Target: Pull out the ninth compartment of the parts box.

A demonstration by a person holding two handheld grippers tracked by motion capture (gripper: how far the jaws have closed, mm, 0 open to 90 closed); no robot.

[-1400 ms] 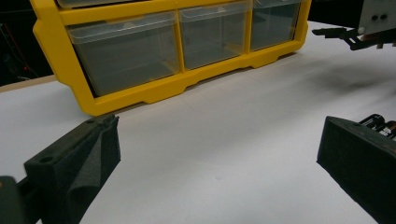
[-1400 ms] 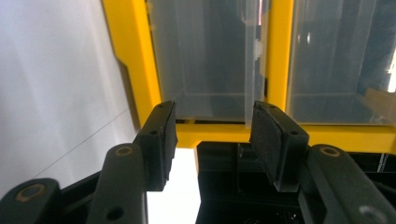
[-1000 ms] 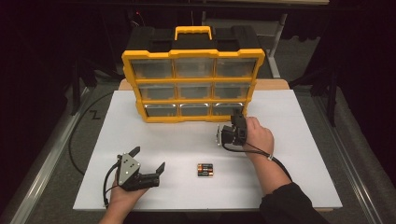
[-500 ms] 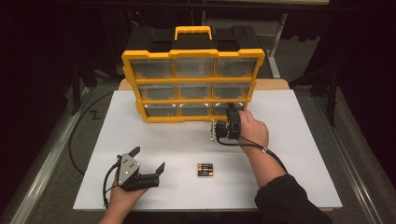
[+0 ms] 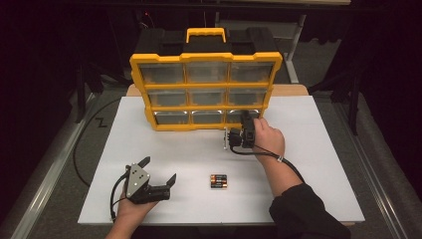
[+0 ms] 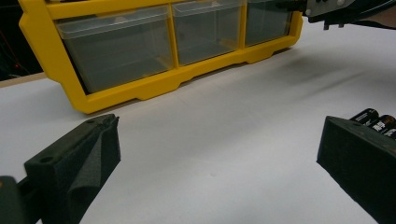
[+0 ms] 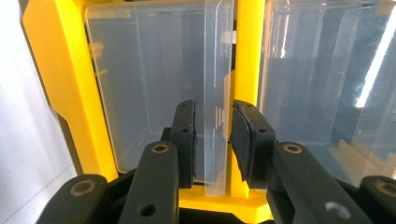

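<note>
Risk first: slippage of the thin clear plastic pull tab (image 7: 217,93) out of the narrowing jaws, judged likely if the pads do not sit squarely on it, since in the right gripper view the right pad (image 7: 243,140) looks to be at or nearly on the tab while a sliver of gap remains beside the left pad (image 7: 187,140); a pull begun before full contact could leave the drawer seated or tip the whole yellow plastic organiser with nine clear drawers (image 5: 205,57) forward on the white tabletop (image 5: 323,164). Second risk: a skewed pull jamming the clear bottom-right drawer (image 5: 241,115) in its yellow frame. Right gripper (image 5: 243,133), at centre right of the high view, turned on its side against that drawer; jaws narrow, just been closing, with the tab standing between them, reaching past the pad tips toward the top of the right gripper view. Firm grip not confirmed. Left gripper (image 5: 158,177), lower left of the high view, resting in the hand on the table, jaws wide with nothing between them. Pack of black cylindrical batteries (image 5: 218,181) lying apart, lower centre, near the left gripper's right jaw in the left gripper view (image 6: 376,120).
</note>
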